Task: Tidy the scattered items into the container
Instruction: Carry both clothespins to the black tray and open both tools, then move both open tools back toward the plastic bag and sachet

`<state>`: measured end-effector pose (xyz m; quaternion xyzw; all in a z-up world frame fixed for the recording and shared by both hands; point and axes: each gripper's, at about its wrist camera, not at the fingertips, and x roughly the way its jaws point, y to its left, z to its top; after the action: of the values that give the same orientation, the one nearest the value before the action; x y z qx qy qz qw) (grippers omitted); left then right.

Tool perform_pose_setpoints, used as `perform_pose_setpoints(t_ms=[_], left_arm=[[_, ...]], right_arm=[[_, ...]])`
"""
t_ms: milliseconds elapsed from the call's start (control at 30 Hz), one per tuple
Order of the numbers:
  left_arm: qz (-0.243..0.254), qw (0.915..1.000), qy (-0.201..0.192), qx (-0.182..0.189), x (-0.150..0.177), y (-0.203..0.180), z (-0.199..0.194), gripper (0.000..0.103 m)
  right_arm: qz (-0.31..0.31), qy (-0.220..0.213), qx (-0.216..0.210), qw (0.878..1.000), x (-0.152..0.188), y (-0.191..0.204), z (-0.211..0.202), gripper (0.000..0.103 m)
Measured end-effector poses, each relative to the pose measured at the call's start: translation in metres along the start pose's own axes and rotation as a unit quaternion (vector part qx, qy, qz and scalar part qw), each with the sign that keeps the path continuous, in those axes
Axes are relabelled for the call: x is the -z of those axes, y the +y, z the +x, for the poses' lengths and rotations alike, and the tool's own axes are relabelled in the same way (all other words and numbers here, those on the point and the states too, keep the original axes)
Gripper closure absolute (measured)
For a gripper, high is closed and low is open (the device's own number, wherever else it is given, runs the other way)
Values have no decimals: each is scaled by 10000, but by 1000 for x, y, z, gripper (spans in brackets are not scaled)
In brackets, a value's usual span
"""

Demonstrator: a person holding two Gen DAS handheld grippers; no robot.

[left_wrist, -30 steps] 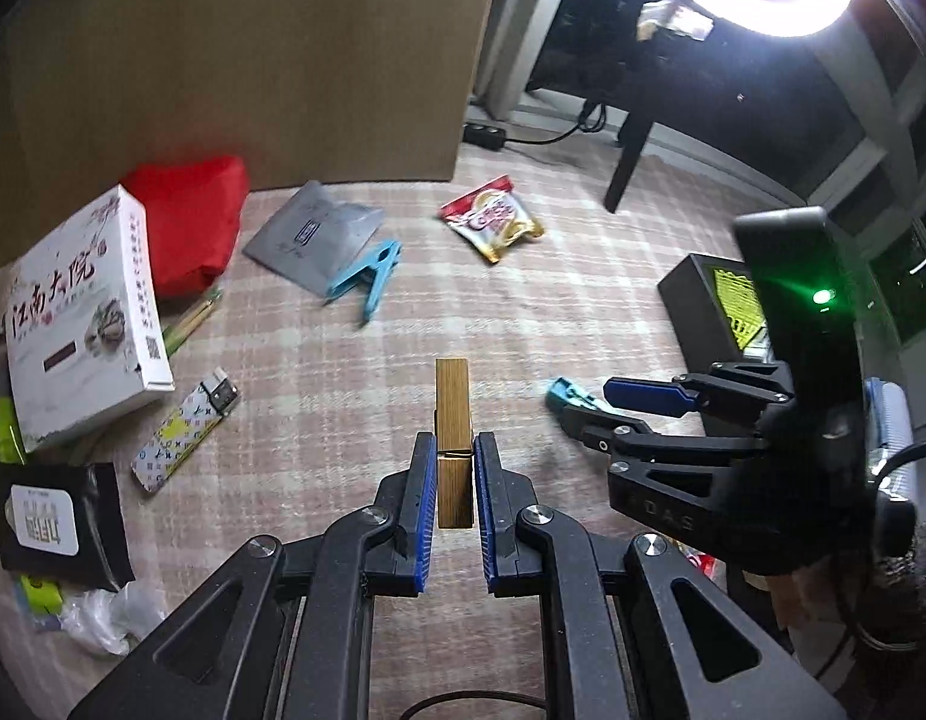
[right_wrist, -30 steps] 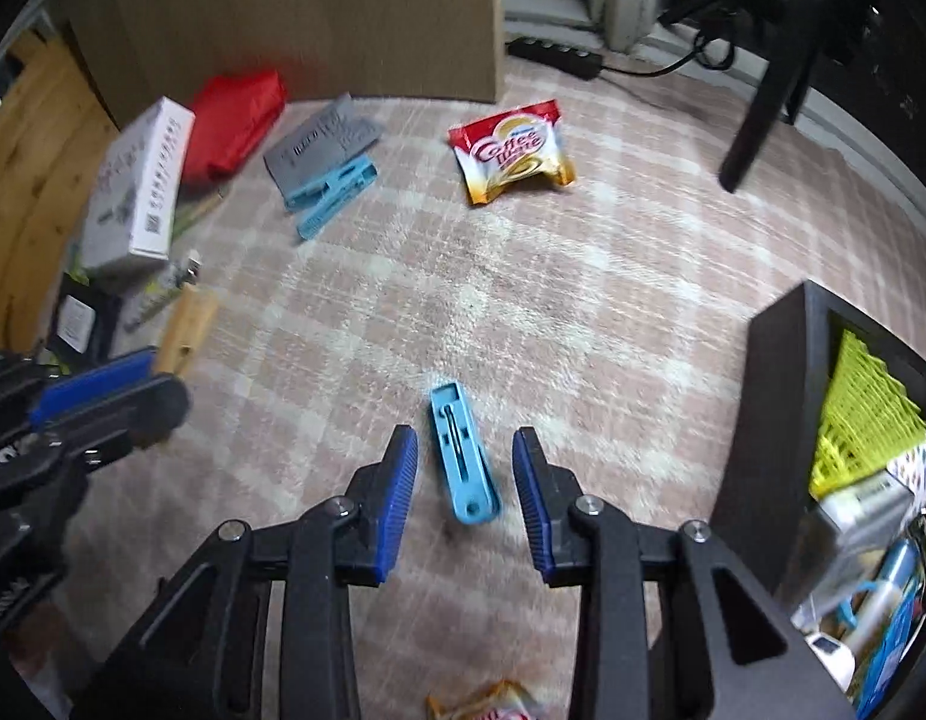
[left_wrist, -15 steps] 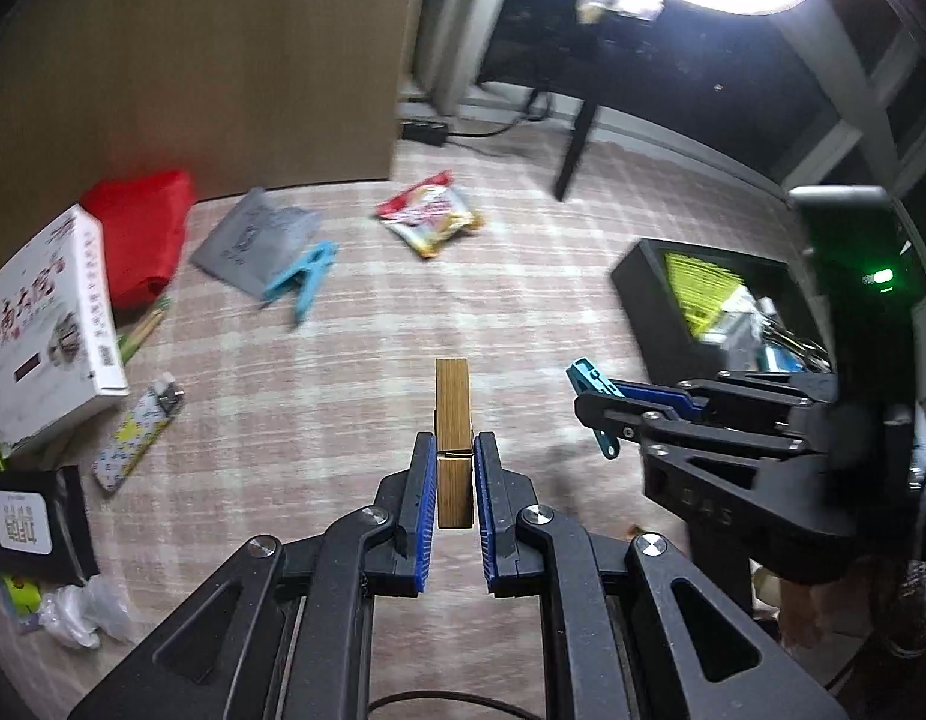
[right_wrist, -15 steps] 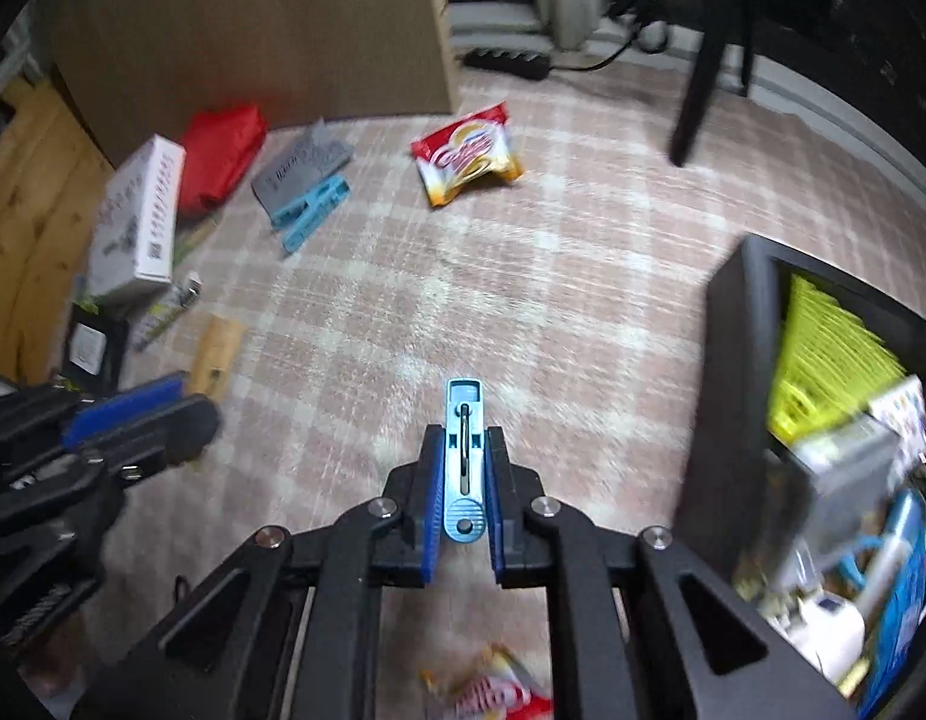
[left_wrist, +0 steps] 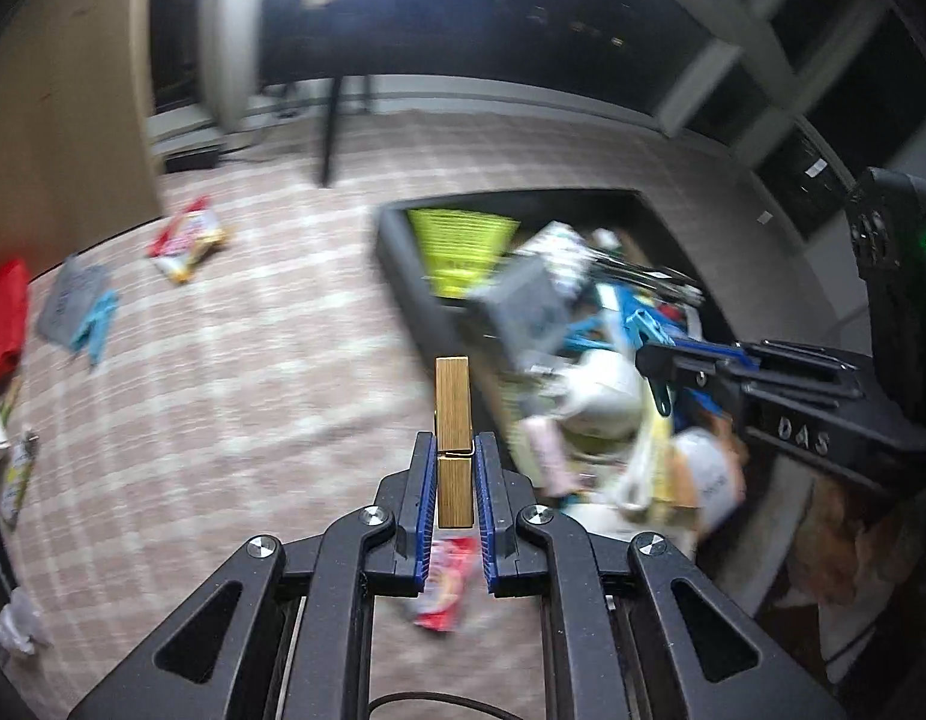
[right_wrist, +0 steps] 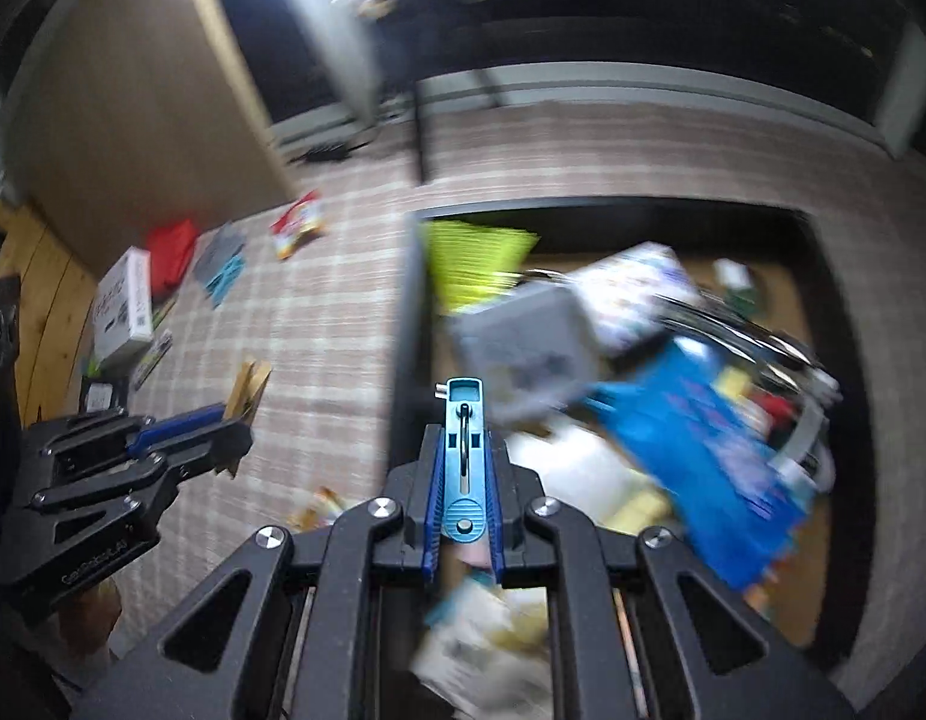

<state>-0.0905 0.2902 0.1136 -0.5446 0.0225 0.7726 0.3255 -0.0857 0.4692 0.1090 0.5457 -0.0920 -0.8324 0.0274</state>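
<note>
Two grippers, left gripper (left_wrist: 453, 483) clamping one wooden clothespin (left_wrist: 452, 420), right gripper (right_wrist: 463, 498) clamping one blue clip (right_wrist: 463, 456)

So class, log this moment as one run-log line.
left tongs: shut on wooden clothespin | right tongs: shut on blue clip | black container: part-filled, both near it

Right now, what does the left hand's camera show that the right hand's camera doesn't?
Only the left view shows the red snack packet on the mat beneath its left gripper. Only the right view shows the white box and the blue clip face-on in the right gripper. Both show the wooden clothespin, the black container and the checked mat.
</note>
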Motion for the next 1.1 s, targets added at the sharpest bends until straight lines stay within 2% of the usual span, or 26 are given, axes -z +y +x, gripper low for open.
perform_pose_setpoints(t_ms=[200, 433, 467, 500, 533, 567, 633, 833, 1100], left_arm=[[426, 9984, 164, 329, 2, -60, 15, 92], [657, 9967, 256, 400, 5, -94, 28, 91], [649, 9967, 259, 407, 5, -95, 29, 82], [654, 9964, 308, 436, 5, -95, 30, 73], [649, 9964, 312, 444, 5, -95, 30, 59], [637, 9968, 262, 411, 6, -94, 29, 58], [675, 9970, 212, 312, 8, -91, 27, 58], [629, 9979, 102, 105, 11, -71, 16, 58], [356, 9988, -140, -293, 25, -13, -17, 59]], right_arm=[[717, -186, 378, 9965, 25, -70, -31, 91], [1215, -239, 616, 9904, 46, -118, -46, 91], [1242, -257, 625, 9900, 48, -121, -47, 91], [1246, -285, 624, 9898, 48, -123, -47, 89], [1260, -286, 658, 9894, 47, -123, -47, 79], [1282, -262, 708, 9889, 46, -123, -46, 57], [1273, -349, 706, 9887, 47, -121, -48, 42], [955, -407, 575, 9929, 37, -100, -47, 42], [560, -346, 343, 9972, 30, -59, -40, 42]])
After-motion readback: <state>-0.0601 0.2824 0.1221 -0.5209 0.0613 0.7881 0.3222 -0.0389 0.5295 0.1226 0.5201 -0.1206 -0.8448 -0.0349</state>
